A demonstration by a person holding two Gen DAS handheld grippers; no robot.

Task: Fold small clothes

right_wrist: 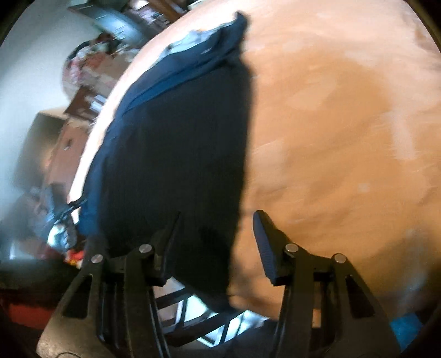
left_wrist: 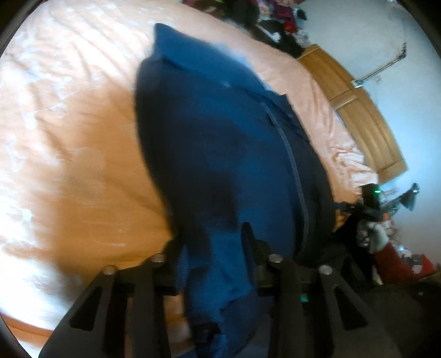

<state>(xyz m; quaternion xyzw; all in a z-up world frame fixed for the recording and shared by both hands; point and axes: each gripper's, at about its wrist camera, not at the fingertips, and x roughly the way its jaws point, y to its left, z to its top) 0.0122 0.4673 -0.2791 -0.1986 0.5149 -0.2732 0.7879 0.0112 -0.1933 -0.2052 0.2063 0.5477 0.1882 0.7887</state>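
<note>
A dark blue garment (left_wrist: 220,143) with a collar and a front seam lies stretched out on a peach bedsheet (left_wrist: 69,137). My left gripper (left_wrist: 212,242) is at its near end, fingers apart, with blue cloth bunched between them and hanging down over the gripper body. In the right wrist view the same garment (right_wrist: 176,143) looks almost black in shadow. My right gripper (right_wrist: 216,228) is open at the garment's near corner, with the cloth's edge lying between the fingers, close to the left finger (right_wrist: 168,236). Both views are blurred by motion.
A wooden bed frame (left_wrist: 366,118) runs along the sheet's far right edge, with a pile of dark and red clothes (left_wrist: 275,19) beyond it. A gloved hand with a red sleeve (left_wrist: 383,242) shows at the right. Brown furniture (right_wrist: 69,143) stands to the left of the bed.
</note>
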